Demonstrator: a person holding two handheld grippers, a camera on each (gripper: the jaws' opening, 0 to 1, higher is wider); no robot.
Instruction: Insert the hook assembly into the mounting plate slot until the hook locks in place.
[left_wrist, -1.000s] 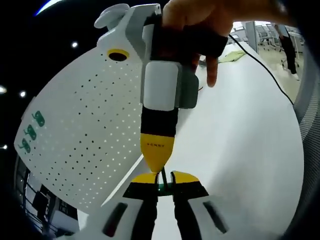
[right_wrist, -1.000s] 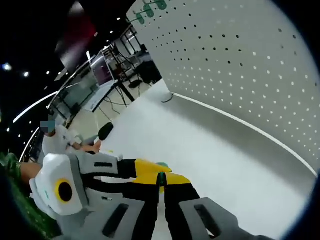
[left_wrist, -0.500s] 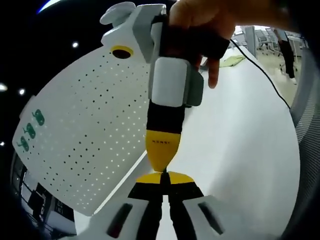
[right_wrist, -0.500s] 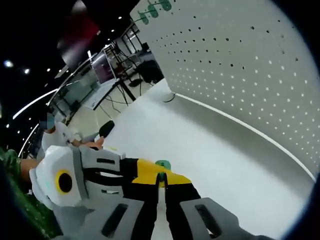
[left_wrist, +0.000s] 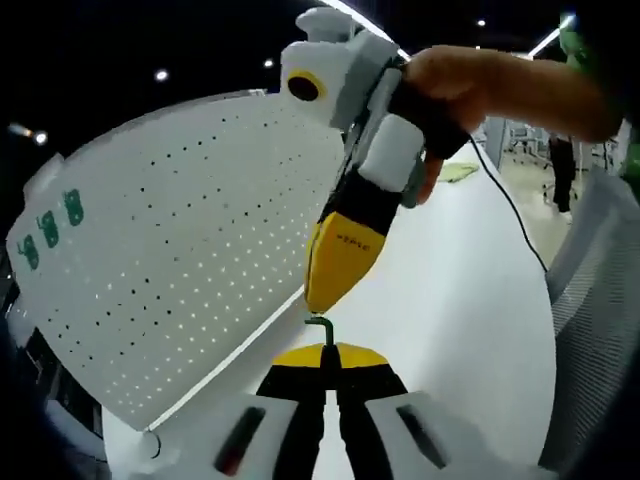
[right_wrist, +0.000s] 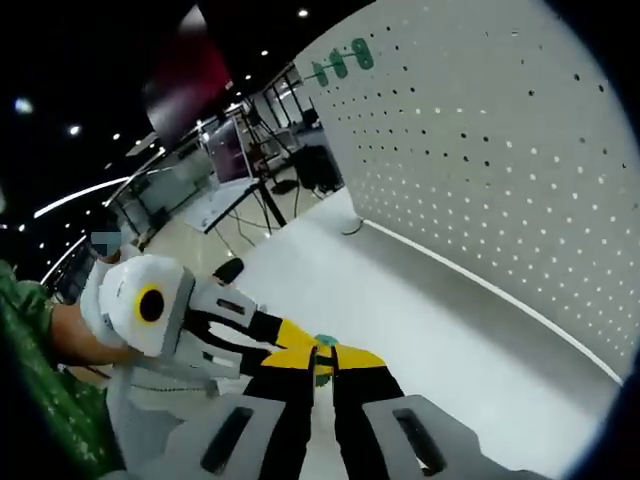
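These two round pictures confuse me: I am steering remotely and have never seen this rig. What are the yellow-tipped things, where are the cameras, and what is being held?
There is no robot arm. A person holds a two-jaw gripper in each hand, and a fisheye camera rides on each, looking along its jaws.

In the left gripper view, the left gripper rises from the bottom, jaws closed on a small dark green metal hook. The right gripper, held by a hand, comes in from above and meets that hook.

In the right gripper view, the right gripper has its jaws together at the hook, with the left gripper coming in from the left.

Beyond stands a white perforated board on a white table.
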